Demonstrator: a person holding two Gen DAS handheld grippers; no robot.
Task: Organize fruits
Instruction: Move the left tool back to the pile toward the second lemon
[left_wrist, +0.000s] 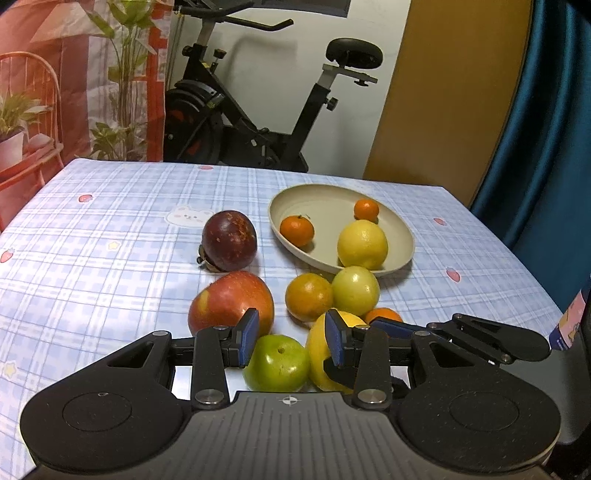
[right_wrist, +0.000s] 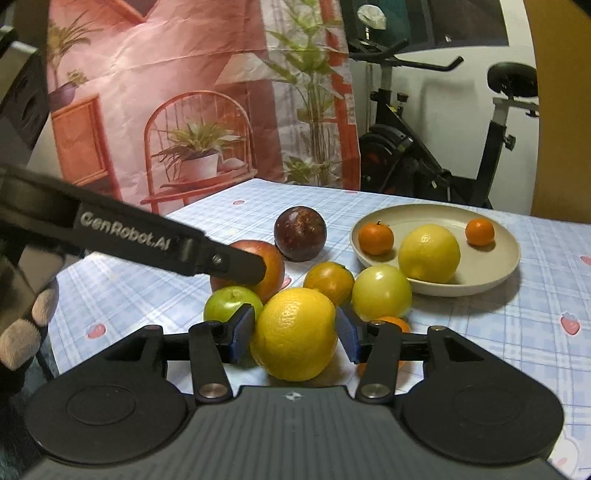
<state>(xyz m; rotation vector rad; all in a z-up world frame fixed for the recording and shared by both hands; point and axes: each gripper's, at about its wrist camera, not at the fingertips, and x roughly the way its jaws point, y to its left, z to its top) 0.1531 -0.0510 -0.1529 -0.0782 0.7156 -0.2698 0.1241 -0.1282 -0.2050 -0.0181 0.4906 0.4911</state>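
**Right wrist: big yellow citrus sits in the jaw gap, plate to the upper right**

Right wrist view. The right gripper has its jaws apart with the large yellow citrus square between them, low centre of the frame. The fruit rests on the checked cloth. Each blue pad stands just beside a flank. I cannot tell whether either pad touches, and no squeeze shows.

- The fruit is near round, with no long axis to line up on.
- The green apple crowds the left pad. The pale green fruit sits close behind the right pad.
- The plate lies at the upper right, beyond the pale green fruit. It already holds a lemon and two small oranges.

Left wrist view. The left gripper has a narrow gap between its jaws and holds nothing. It hovers over the same cluster, one finger across the red apple.

Judgement: the right hand is the nearer and better placed. Next is to close on the citrus, lift it clear of its neighbours, then carry it up and right to bare plate. The risk is nudging the green apple.
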